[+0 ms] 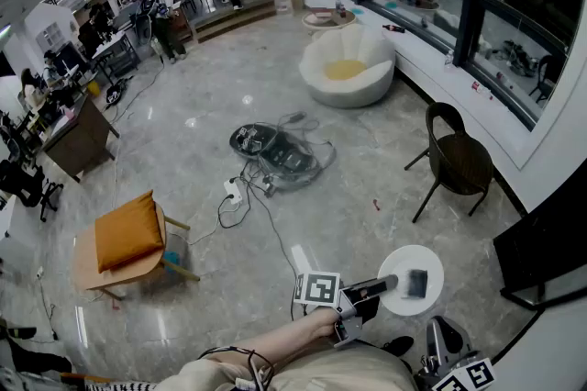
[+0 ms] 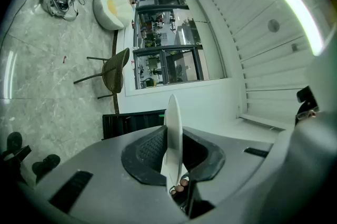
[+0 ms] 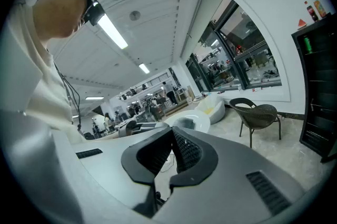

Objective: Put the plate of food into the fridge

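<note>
One plate (image 1: 404, 264) clamped in outstretched left gripper (image 1: 384, 283) jaws; right gripper (image 1: 441, 349) low, jaws together.

The head camera looks steeply down at the floor (image 1: 183, 160). Each gripper camera sits close behind its jaws; all share the plate (image 1: 413, 258) and wicker chair (image 1: 459, 161).

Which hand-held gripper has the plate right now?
The left hand-held gripper: its jaws are clamped on the rim of the round white plate of food. The right hand-held gripper has its jaws together with nothing between them.
</note>
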A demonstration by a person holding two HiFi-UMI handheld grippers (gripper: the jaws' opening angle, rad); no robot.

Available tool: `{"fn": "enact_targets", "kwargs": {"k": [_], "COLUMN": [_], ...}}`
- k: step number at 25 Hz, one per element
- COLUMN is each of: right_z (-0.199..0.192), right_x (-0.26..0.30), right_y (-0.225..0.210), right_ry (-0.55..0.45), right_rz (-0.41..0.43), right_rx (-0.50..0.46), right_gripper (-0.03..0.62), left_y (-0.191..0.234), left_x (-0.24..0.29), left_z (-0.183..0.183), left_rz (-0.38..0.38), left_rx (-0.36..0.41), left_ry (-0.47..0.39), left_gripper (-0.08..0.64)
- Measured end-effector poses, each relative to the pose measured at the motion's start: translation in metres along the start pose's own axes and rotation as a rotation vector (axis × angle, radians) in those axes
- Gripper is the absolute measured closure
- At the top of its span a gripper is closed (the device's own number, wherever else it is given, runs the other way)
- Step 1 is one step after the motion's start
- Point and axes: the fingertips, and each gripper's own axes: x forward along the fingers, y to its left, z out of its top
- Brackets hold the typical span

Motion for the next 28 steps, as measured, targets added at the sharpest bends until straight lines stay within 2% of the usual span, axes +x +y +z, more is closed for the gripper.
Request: {"fn": "enact_targets", "kwargs": {"k": [4,11,15,19,22,25,28], "right_z": [0.012,0.011,0.011,0.004,0.003,0.009,0.013], "right_x": [0.012,0.006,0.011,0.023,0.036,0.024,0.008], "right_y": [-0.008,-0.017,-0.020,-0.031,-0.035,-0.032,-0.040], "right_ry": [-0.003,-0.003,0.008,0.001,-0.012,0.004,0.018], "right_rz": [0.020,-0.003,0.002,0.022,0.047,0.023,-0.019], "right_rx": [-0.009,0.014,-0.017,-0.047,-0.046,-0.029,-0.006], "right_gripper": [0.571,0.571,0.569,0.569,0.569,0.569,0.569], "left_y": [-0.005,-0.002,-0.003,-0.007,0.004,0.001,-0.004], "left_x": [0.010,0.019,0.015,0.013,0.005,0.013,0.033], "left_z": [0.012,0.008,0.013,0.017,0.024,0.020,0.008], "left_rz": [-0.005,0.001,0.012,-0.029,0.028,0.039,0.034], "left_rx": [0.019,0.027,0.045,-0.060,-0.046,0.017,0.009], "left_ry": [-0.019,-0.001,-0.021,-0.076,-0.105,-0.073,-0.029], "left_gripper": [0.525,0.525,0.525,0.525,0.525,0.525,0.525]}}
